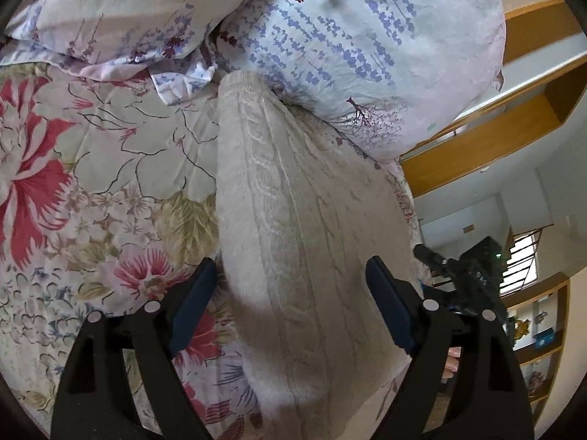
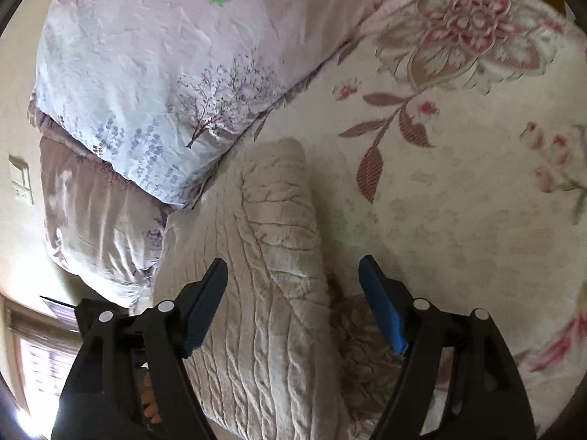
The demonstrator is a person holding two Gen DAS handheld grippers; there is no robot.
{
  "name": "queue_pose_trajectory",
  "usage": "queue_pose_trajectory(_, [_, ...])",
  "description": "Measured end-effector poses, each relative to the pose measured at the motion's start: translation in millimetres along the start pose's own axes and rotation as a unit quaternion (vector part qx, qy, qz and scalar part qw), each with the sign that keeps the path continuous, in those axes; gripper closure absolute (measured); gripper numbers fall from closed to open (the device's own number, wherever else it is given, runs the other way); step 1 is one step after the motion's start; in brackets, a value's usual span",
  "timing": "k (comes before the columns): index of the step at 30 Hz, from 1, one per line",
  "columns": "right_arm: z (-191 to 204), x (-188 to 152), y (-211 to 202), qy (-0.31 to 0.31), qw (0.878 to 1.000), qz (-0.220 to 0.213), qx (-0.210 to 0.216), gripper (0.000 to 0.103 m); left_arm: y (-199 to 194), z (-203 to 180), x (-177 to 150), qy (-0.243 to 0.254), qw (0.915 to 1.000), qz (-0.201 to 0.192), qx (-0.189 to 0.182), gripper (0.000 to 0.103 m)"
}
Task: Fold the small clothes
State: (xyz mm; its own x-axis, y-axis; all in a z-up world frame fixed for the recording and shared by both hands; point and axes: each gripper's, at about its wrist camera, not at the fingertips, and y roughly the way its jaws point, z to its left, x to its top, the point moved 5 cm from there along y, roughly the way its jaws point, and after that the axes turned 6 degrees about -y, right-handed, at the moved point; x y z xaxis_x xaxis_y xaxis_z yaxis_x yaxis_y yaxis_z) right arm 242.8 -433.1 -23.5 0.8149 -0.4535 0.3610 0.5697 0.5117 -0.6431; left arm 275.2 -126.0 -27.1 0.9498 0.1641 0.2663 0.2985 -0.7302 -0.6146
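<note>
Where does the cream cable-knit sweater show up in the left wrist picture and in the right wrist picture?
Left wrist view: the cream cable-knit sweater runs from bottom centre up to the middle, between the open left gripper fingers.
Right wrist view: the sweater fills bottom centre, between the open right gripper fingers.
Shared landmark: the pale pillow printed with a small tree, just beyond the sweater's far end.

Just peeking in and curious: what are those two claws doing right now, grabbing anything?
Left claw: open, holding nothing, over the cream cable-knit sweater.
Right claw: open, holding nothing, over the same sweater.
</note>
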Motion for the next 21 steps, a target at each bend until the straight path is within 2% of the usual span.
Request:
queue_pose_trajectory(1, [1,0,3,-0.001,1.000,0.004,0.008,0.029,1,0,1,-0.002,1.0000,0.001,-0.004,0.022])
queue_pose_trajectory(3, [4,-2,5,-0.008,1.000,0.007,0.015,0.033,2,1,1,-0.007,0.9999,0.004,-0.012,0.029])
queue_pose_trajectory(6, [7,-4,11,-0.014,0.999,0.022,0.033,0.045,3,2,1,-0.015,0.9997,0.004,-0.020,0.032])
queue_pose_trajectory(8, [9,-6,13,-0.020,0.999,0.017,0.036,0.045,4,3,1,-0.019,0.9996,0.004,-0.023,0.035])
queue_pose_trajectory(9, [10,-6,14,-0.023,0.999,0.016,0.038,0.049,5,4,2,-0.022,0.9995,0.004,-0.024,0.038])
queue_pose_trajectory(10, [9,-7,14,-0.022,0.999,0.017,0.040,0.058,5,5,2,-0.026,0.9993,0.004,-0.026,0.040])
queue_pose_trajectory(11, [8,-9,16,-0.019,0.998,0.022,0.050,0.061,5,7,2,-0.032,0.9990,0.006,-0.030,0.047])
queue_pose_trajectory(12, [8,-9,16,-0.017,0.998,0.020,0.059,0.068,6,8,1,-0.035,0.9988,0.005,-0.033,0.054])
queue_pose_trajectory(13, [9,-10,17,-0.017,0.997,0.019,0.069,0.073,4,9,0,-0.036,0.9987,0.000,-0.036,0.057])
queue_pose_trajectory(15, [13,-11,15,-0.017,0.997,0.014,0.074,0.074,-1,7,-2,-0.026,0.9990,-0.007,-0.036,0.064])
queue_pose_trajectory(18, [24,-13,7,-0.027,0.997,0.004,0.076,0.076,-12,0,-4,-0.015,0.9987,-0.010,-0.047,0.067])
queue_pose_trajectory(21, [41,-17,-1,-0.034,0.994,-0.004,0.099,0.077,-27,-4,-8,-0.009,0.9982,-0.008,-0.059,0.068])
